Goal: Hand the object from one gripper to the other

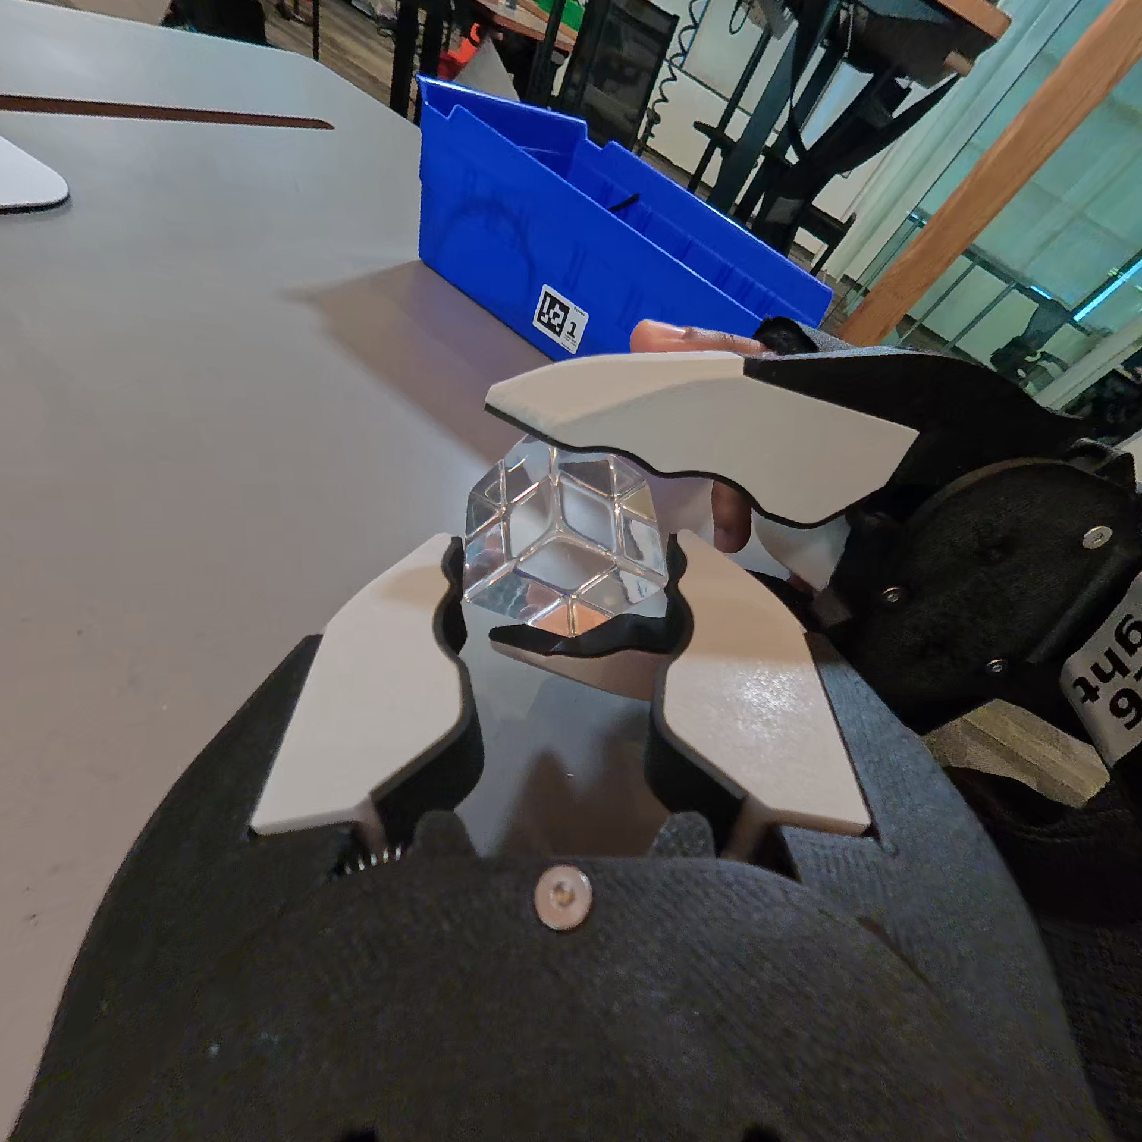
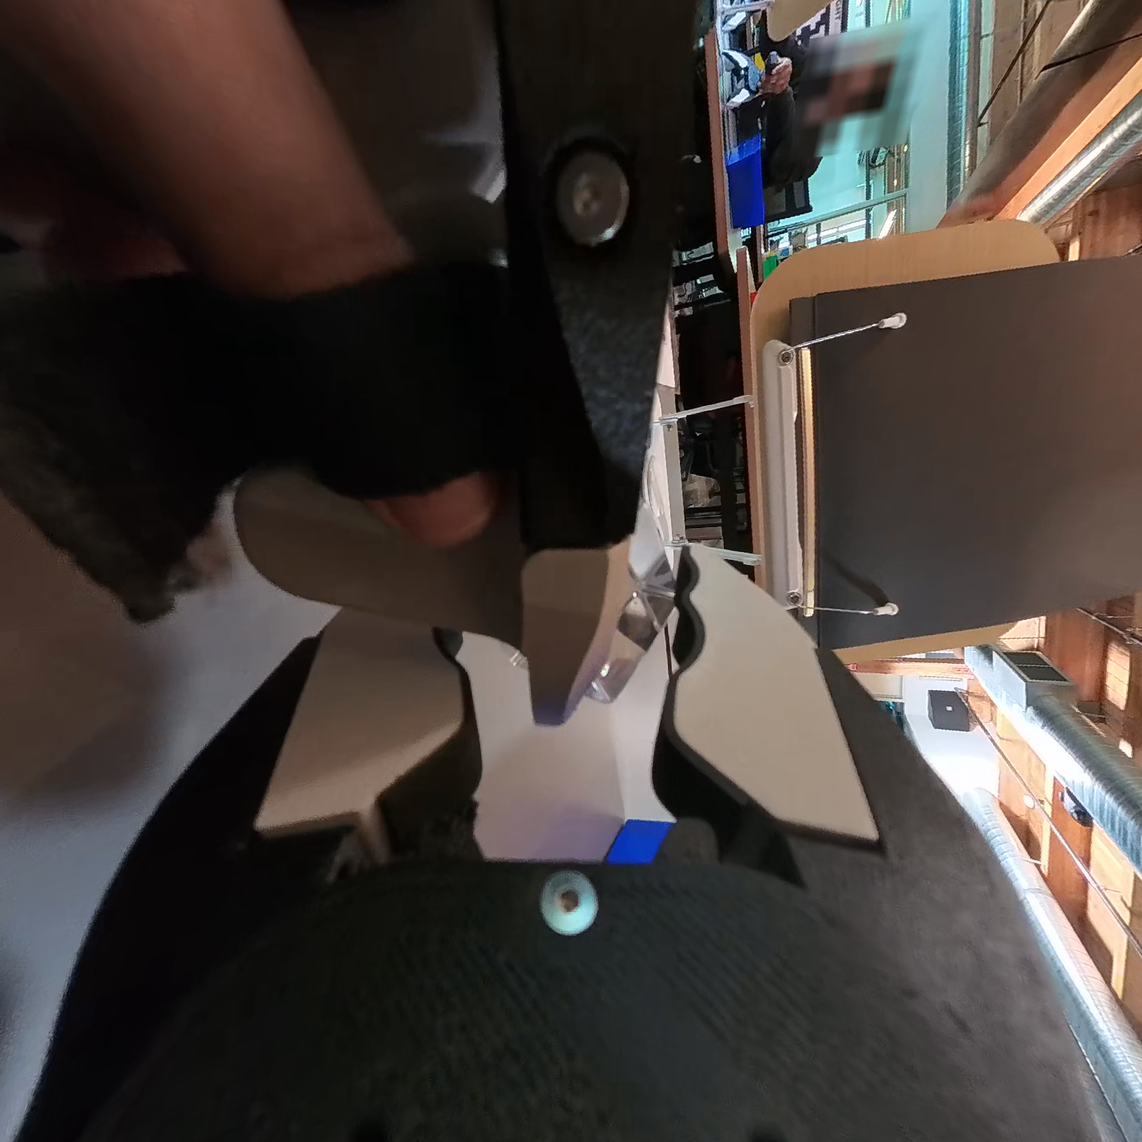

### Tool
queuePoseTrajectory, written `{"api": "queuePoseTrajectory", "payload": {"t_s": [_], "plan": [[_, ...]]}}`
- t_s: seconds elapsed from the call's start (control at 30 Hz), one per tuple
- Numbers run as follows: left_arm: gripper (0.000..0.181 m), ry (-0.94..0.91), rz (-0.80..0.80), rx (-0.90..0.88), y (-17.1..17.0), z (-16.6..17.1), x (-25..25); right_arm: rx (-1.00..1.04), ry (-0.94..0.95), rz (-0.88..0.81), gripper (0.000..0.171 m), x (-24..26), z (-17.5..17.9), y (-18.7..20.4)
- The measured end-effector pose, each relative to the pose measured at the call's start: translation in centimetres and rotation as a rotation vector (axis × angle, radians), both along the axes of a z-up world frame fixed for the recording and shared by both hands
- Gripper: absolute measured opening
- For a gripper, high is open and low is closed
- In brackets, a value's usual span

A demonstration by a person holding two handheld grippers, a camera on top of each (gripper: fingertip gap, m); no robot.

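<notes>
A clear faceted crystal cube (image 1: 565, 544) hangs in the air above the grey table (image 1: 185, 371). My left gripper (image 1: 565, 556) is shut on it, with its two fingertips pressing the cube's left and right sides. My right gripper (image 1: 500, 519) comes in from the right, turned on its side. One of its fingers lies on top of the cube and the other under it, both touching. In the right wrist view my right gripper (image 2: 567, 605) frames the cube (image 2: 642, 618), which is partly hidden behind one of the left gripper's fingers (image 2: 556, 618).
A blue bin (image 1: 556, 216) with a marker tag stands on the table behind the grippers. A white pad (image 1: 25, 179) lies at the far left edge. The person's hand (image 2: 185, 154) holds the left gripper close in front of the right camera. Both grippers' tips are close together, under 4 cm apart.
</notes>
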State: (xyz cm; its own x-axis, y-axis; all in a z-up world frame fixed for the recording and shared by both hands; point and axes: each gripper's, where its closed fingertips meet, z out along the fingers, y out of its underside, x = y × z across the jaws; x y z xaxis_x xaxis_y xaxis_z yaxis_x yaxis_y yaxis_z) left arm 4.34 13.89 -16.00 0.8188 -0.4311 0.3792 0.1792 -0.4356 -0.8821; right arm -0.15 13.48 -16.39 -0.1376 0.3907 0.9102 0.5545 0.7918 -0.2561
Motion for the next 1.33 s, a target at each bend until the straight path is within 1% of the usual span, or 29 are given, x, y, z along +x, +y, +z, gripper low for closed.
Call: {"api": "queuePoseTrajectory", "payload": {"t_s": [0.3,0.4,0.43,0.57,0.63,0.83,0.9,1.0,1.07,1.2,1.33], "plan": [[0.064,0.002,-0.007,-0.002,-0.1,0.3,-0.1,0.015,0.023,0.005,0.069,-0.1,0.4,0.0],[0.064,-0.029,-0.009,-0.006,-0.1,0.5,-0.2,-0.021,0.043,0.009,0.069,-0.2,0.5,0.0],[0.064,-0.048,-0.008,-0.007,-0.1,0.6,-0.2,-0.036,0.053,0.007,0.070,-0.2,0.6,0.0],[0.063,-0.121,0.030,-0.013,0.2,0.9,-1.9,-0.084,0.095,0.004,0.086,-0.2,0.9,0.6],[0.063,-0.201,0.049,0.015,0.4,1.7,-3.4,-0.130,0.110,0.003,0.091,-0.2,0.8,0.9],[0.063,-0.543,0.084,0.134,0.2,5.0,-8.3,-0.278,0.136,-0.018,0.088,0.0,0.4,2.0],[0.063,-0.693,0.051,0.185,-0.3,6.3,-9.2,-0.315,0.143,-0.017,0.086,0.0,0.3,2.1],[0.064,-0.891,0.006,0.281,-1.1,8.2,-10.2,-0.315,0.170,-0.005,0.080,0.0,0.8,2.1],[0.063,-0.950,-0.024,0.318,-1.5,8.9,-10.4,-0.311,0.184,0.004,0.078,0.0,1.1,1.9],[0.063,-1.010,-0.091,0.377,-2.3,10.2,-10.4,-0.331,0.172,0.011,0.080,-0.1,0.7,1.8],[0.064,-1.069,-0.097,0.383,-2.5,10.4,-11.0,-0.455,0.205,0.028,0.082,-0.2,0.9,1.5]]}}
